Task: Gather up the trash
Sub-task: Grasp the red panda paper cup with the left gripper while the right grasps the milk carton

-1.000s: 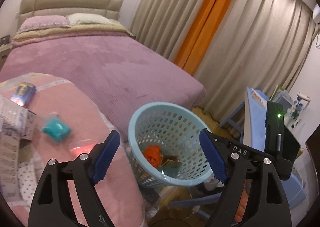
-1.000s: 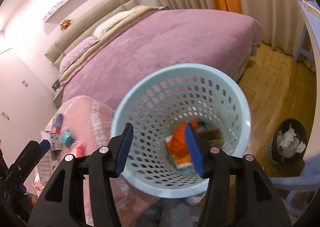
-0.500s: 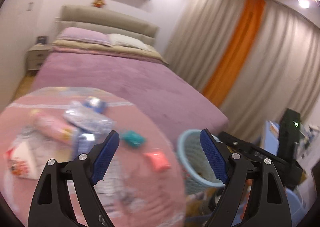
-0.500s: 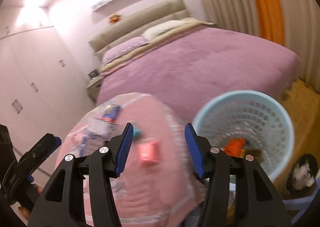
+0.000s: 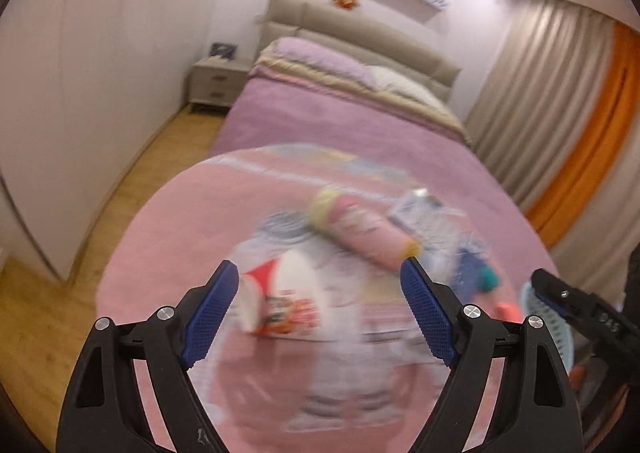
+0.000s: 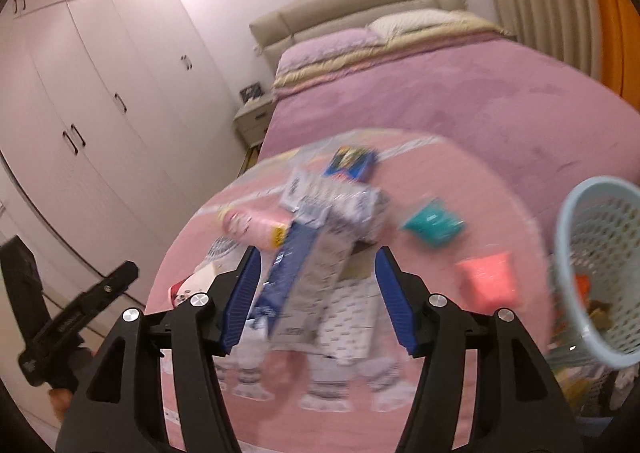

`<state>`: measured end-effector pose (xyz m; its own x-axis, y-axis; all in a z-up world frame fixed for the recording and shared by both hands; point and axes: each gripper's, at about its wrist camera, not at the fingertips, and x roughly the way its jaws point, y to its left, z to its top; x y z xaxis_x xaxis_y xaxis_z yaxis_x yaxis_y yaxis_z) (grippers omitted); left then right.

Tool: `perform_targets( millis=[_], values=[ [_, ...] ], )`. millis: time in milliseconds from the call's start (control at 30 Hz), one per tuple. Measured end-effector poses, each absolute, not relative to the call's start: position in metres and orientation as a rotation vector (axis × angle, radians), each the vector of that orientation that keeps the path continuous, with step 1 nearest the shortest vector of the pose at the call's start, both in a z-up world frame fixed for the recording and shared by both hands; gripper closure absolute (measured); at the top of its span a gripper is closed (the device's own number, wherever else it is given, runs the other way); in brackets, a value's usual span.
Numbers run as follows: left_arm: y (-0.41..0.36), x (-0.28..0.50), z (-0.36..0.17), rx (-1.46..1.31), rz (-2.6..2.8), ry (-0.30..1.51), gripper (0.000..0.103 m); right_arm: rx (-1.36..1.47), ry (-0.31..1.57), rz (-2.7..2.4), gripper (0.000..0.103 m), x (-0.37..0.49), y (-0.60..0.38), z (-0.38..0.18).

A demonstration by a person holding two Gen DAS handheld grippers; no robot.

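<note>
trash (image 6: 308,253) now fills both views; basket (image 6: 600,273) slid to right edge.

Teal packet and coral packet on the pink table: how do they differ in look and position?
The teal packet lies farther from the camera, toward the bed; the coral packet lies nearer, closer to the light-blue basket. The teal one sits skewed with a corner pointing away; the coral one looks squarer. Both are small, motion-blurred, lying loose on the pink tablecloth, outside either claw.

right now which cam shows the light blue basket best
The right wrist view: the light blue perforated plastic basket shows its rim, holed wall and trash inside. The left wrist view catches only a sliver behind the other claw.
</note>
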<state>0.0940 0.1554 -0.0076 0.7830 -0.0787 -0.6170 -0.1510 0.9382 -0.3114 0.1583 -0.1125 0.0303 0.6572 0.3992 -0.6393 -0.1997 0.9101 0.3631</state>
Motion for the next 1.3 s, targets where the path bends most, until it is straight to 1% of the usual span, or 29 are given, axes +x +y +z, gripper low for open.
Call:
perform_targets(
  millis=[200,400,500,567,600,667,767,867,900,967,1100,1200,1300],
  values=[
    [0.178,0.113,-0.038,-0.387,0.025,0.755,0.022,0.26,0.855,0.298,0.042,0.178,-0.083,0.006],
    [0.175,0.129,-0.062,-0.364,-0.003,0.828,0.022,0.287,0.925,0.273,0.041,0.193,-0.071,-0.014],
    [0.171,0.136,-0.069,-0.34,0.013,0.856,0.024,0.257,0.943,0.257,0.04,0.196,-0.063,-0.02],
    [0.17,0.137,-0.073,-0.323,0.019,0.869,0.028,0.243,0.955,0.254,0.039,0.199,-0.058,-0.023],
    [0.167,0.138,-0.074,-0.308,0.024,0.878,0.032,0.24,0.962,0.253,0.039,0.2,-0.056,-0.024],
    [0.163,0.139,-0.075,-0.275,0.039,0.884,0.033,0.237,0.982,0.253,0.039,0.203,-0.052,-0.028],
    [0.156,0.138,-0.073,-0.24,0.054,0.878,0.037,0.229,1.004,0.25,0.039,0.206,-0.048,-0.032],
    [0.156,0.13,-0.068,-0.234,0.063,0.857,0.044,0.246,1.023,0.262,0.04,0.204,-0.049,-0.034],
    [0.156,0.129,-0.067,-0.241,0.052,0.85,0.058,0.254,1.027,0.265,0.042,0.204,-0.05,-0.034],
    [0.156,0.126,-0.064,-0.249,0.05,0.844,0.058,0.265,1.031,0.272,0.046,0.201,-0.051,-0.035],
    [0.156,0.118,-0.058,-0.267,0.048,0.822,0.063,0.283,1.027,0.274,0.056,0.196,-0.055,-0.031],
    [0.155,0.113,-0.053,-0.286,0.032,0.803,0.069,0.287,1.015,0.276,0.062,0.19,-0.057,-0.026],
    [0.152,0.106,-0.046,-0.292,0.009,0.789,0.076,0.297,0.994,0.283,0.065,0.184,-0.061,-0.019]
  ],
)
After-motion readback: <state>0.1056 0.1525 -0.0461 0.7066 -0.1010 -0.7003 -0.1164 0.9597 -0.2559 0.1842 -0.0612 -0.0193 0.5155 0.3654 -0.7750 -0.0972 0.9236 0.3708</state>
